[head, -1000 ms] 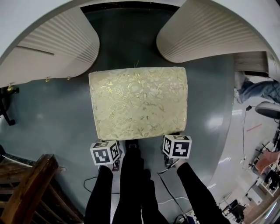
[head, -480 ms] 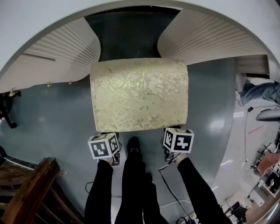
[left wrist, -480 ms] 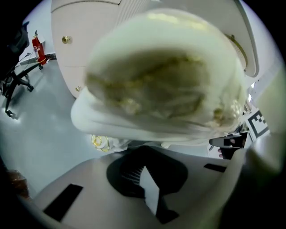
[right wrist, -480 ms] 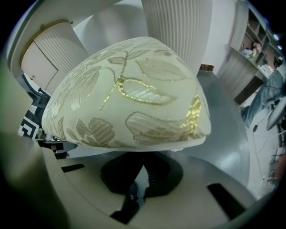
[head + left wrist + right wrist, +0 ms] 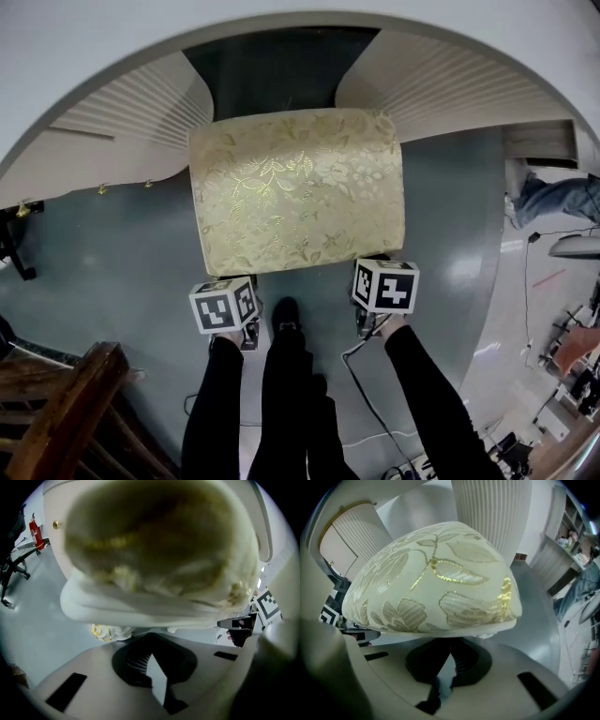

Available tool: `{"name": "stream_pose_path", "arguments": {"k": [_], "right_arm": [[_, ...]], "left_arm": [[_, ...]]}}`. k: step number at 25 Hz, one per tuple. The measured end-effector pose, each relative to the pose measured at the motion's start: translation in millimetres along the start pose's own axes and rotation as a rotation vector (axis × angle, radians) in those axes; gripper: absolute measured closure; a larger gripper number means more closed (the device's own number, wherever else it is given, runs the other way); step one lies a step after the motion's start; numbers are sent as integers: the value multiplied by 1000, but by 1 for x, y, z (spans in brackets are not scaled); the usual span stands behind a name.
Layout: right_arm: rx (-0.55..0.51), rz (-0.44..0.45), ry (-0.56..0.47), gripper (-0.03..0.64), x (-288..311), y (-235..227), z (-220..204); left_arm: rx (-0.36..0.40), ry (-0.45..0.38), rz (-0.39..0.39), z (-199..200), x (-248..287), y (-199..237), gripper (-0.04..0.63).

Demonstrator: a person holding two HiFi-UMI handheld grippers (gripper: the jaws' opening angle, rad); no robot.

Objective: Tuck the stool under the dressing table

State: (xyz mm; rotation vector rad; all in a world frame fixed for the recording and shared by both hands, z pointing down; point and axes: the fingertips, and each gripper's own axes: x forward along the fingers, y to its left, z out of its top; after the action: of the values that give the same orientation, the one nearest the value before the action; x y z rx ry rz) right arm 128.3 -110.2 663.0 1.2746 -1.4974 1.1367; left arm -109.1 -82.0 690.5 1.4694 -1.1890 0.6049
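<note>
Pressed together, left claw (image 5: 150, 643) and right claw (image 5: 451, 645) touch the near rim of the stool (image 5: 295, 192) by the dressing table (image 5: 450, 84).

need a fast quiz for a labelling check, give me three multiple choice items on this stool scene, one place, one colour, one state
1. Where at the stool are the left gripper and the right gripper?
A both at its far edge
B both on its right side
C at its near edge, one by each near corner

2. What colour is the stool's seat?
A plain black
B pale gold with a leaf pattern
C bright red

3. How does the stool stand?
A upright, most of the seat out in front of the dressing table
B tipped on its side
C wholly hidden under the table

Answers:
1 C, the head view shows one marker cube by each near corner.
2 B, gold leaves on a cream ground show in the head view and the right gripper view.
3 A, only the seat's far edge reaches the table's gap.
</note>
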Motion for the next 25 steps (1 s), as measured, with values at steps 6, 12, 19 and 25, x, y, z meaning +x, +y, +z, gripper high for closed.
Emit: {"name": "stream_pose_path", "arguments": {"k": [6, 12, 19, 25], "right_arm": [[0, -1, 0, 611, 6, 4, 25], [-19, 11, -7, 612, 8, 10, 39], [-41, 18, -23, 612, 11, 15, 37], [-46, 37, -20, 612, 12, 21, 35]], "left_arm": [[-16, 2, 1, 27, 8, 4, 588], [6, 4, 9, 47, 9, 8, 588], [7, -11, 8, 50, 12, 11, 588], [-2, -19, 1, 54, 15, 13, 588]]}}
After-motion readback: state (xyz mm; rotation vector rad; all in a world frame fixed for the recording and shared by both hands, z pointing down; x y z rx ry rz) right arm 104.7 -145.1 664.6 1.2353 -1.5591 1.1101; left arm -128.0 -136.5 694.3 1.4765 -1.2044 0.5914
